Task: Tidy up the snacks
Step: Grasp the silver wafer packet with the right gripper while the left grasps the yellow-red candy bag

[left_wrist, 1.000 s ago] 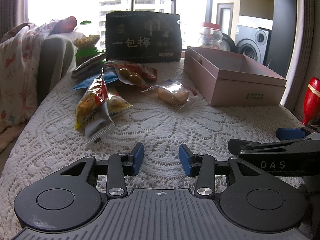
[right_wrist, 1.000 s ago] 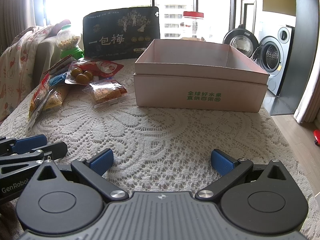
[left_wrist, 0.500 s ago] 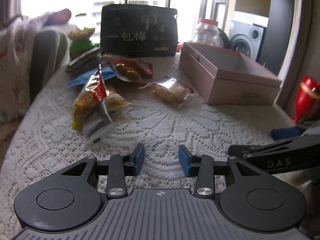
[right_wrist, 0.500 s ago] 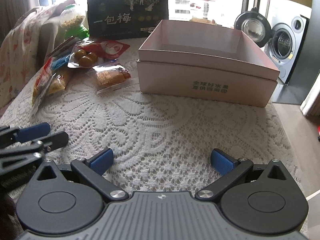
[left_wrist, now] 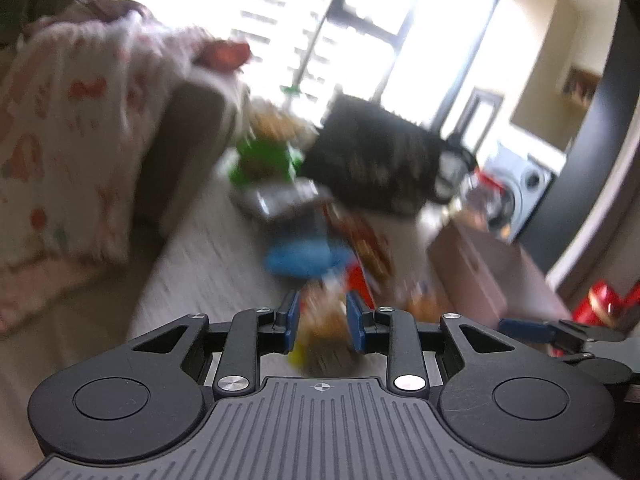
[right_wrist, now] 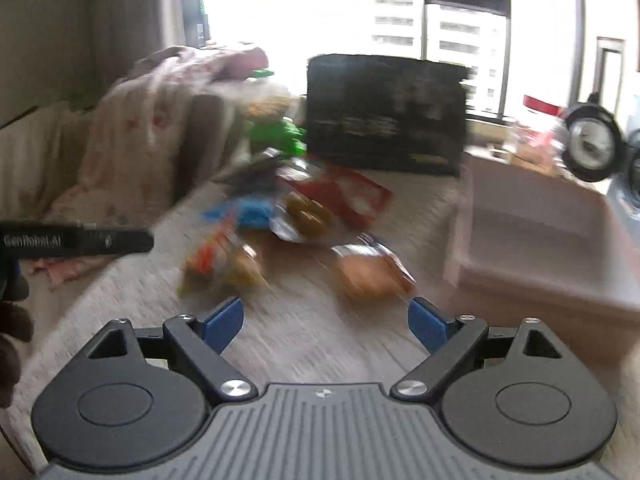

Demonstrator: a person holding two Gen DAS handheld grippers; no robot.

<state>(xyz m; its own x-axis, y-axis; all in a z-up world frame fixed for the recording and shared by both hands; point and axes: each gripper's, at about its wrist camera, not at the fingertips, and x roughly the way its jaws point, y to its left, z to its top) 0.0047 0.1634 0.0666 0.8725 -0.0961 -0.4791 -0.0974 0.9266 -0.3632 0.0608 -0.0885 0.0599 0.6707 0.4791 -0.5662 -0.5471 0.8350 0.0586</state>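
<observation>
Both views are smeared by motion, so fine detail is lost. The snacks lie loose in a heap at the middle of the lace-covered worktop (right_wrist: 304,344), with the open pink box (right_wrist: 532,236) at the right of the frame beside them, probably where they are meant to go.

In the left wrist view, the left gripper (left_wrist: 322,326) is low over the near end of the heap, its blue pads set narrowly apart. A yellow-orange snack packet (left_wrist: 320,332) shows in the gap between them. Whether the pads are pressing on it or only bracketing it cannot be told through the blur. Beyond it lie a blue packet (left_wrist: 304,258) and the large black bag (left_wrist: 372,160), standing upright at the back.

In the right wrist view, the right gripper (right_wrist: 326,320) is spread wide and holds nothing. It faces a clear-wrapped orange pastry (right_wrist: 368,272) just ahead, apparently lined up for a pick. The olive packet (right_wrist: 308,212) lies farther back.
</observation>
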